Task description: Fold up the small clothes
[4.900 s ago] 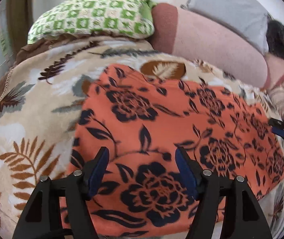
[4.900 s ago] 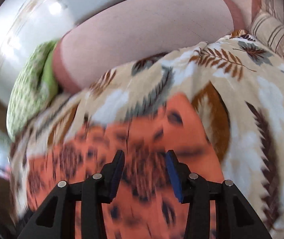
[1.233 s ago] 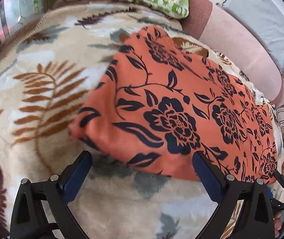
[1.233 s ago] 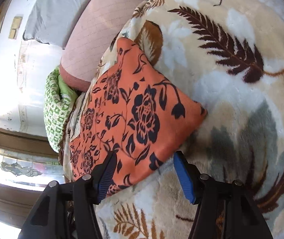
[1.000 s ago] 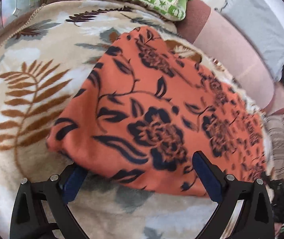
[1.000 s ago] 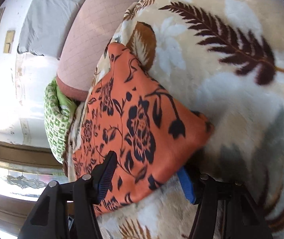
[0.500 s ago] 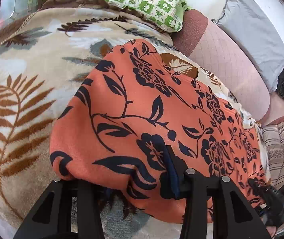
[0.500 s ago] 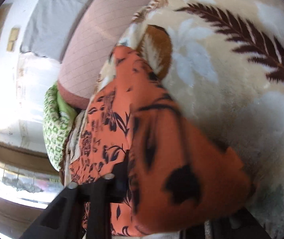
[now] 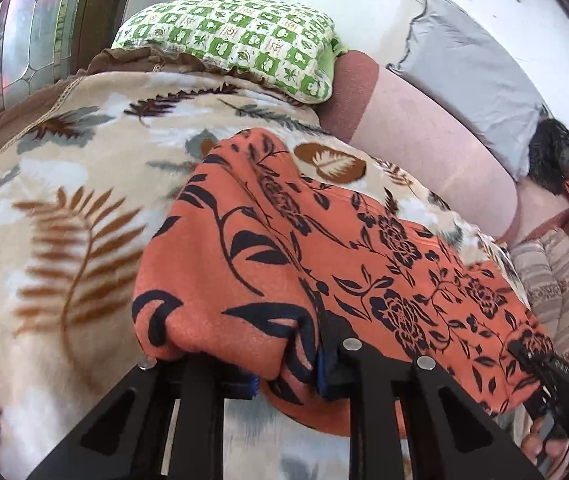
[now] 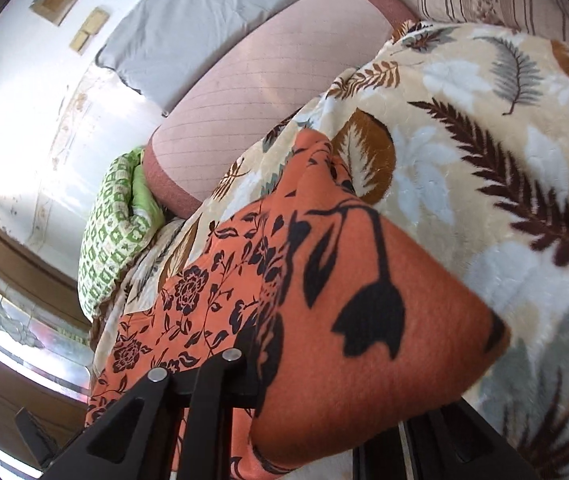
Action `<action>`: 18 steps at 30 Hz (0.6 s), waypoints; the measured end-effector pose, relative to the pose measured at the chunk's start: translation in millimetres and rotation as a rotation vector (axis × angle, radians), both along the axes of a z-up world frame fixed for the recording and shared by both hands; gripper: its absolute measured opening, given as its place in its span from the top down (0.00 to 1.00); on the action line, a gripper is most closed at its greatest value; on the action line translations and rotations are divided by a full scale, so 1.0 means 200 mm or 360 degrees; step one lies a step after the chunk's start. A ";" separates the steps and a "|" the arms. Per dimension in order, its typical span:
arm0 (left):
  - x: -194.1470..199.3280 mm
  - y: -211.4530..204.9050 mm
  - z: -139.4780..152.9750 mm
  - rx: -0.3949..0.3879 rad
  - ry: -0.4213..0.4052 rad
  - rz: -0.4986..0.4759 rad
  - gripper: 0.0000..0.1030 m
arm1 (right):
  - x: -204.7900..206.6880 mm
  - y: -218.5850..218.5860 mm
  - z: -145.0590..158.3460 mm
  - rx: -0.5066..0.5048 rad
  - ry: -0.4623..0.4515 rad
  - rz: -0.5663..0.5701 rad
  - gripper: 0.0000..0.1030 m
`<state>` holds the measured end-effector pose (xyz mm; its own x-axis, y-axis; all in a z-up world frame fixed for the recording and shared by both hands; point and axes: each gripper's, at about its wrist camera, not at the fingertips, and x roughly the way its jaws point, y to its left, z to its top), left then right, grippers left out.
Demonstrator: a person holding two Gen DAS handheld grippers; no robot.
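**Both tongs on the orange cloth, corners pinched**

Status fr my side:

- Left tongs [image 9: 286, 376] – jaws closing, orange floral cloth [image 9: 324, 264] bunched between the blue pads; pads press on the fabric at its near-left corner. Cloth drapes over the left jaw, so that pad is mostly hidden.
- Right tongs [image 10: 324, 396] – jaws closing too, clamped on the opposite near corner. Fabric covers nearly the whole right jaw in the right wrist view; only the left jaw's black frame shows clearly. Pads themselves not visible there.
- In the left wrist view I can see my right tongs at the far lower right edge w/ fingers [image 9: 540, 446] of my hand under them, gripping the cloth edge.

Where the cloth is: on the bed, lying on the leaf-print blanket [image 9: 64, 220]. Near edge is raised off the blanket at both pinched corners – rest slopes down and lies on the blanket toward the pillows.

Around it: green checked pillow [image 9: 236, 44] at the head end, pink bolster [image 9: 424, 152] beside it, grey pillow [image 9: 472, 80] behind the bolster. Striped fabric [image 9: 564, 288] at the right edge, just beside the blanket. Window w/ patterned glass [image 9: 32, 40] on the left.
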<state>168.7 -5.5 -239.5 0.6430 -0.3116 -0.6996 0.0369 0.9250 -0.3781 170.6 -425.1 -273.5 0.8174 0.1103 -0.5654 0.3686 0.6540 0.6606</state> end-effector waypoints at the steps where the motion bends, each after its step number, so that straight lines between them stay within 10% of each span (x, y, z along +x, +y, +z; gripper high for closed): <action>1: -0.04 0.01 -0.01 -0.0015 0.0017 -0.0005 0.80 | -0.02 0.00 0.01 -0.0010 0.0009 0.0001 0.83; 13: -0.38 0.01 -0.14 0.0094 0.0130 -0.0076 0.79 | -0.40 -0.01 -0.09 -0.0024 0.0165 -0.0055 0.83; 18: -0.43 0.09 -0.03 0.0121 0.0085 -0.0027 0.73 | -0.46 -0.17 -0.19 0.0343 0.0289 -0.0172 0.59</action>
<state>83.3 13.4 -246.4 0.5992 -0.2666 -0.7549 0.0342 0.9506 -0.3086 78.5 -458.9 -311.1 0.7187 0.1614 -0.6763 0.5531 0.4567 0.6968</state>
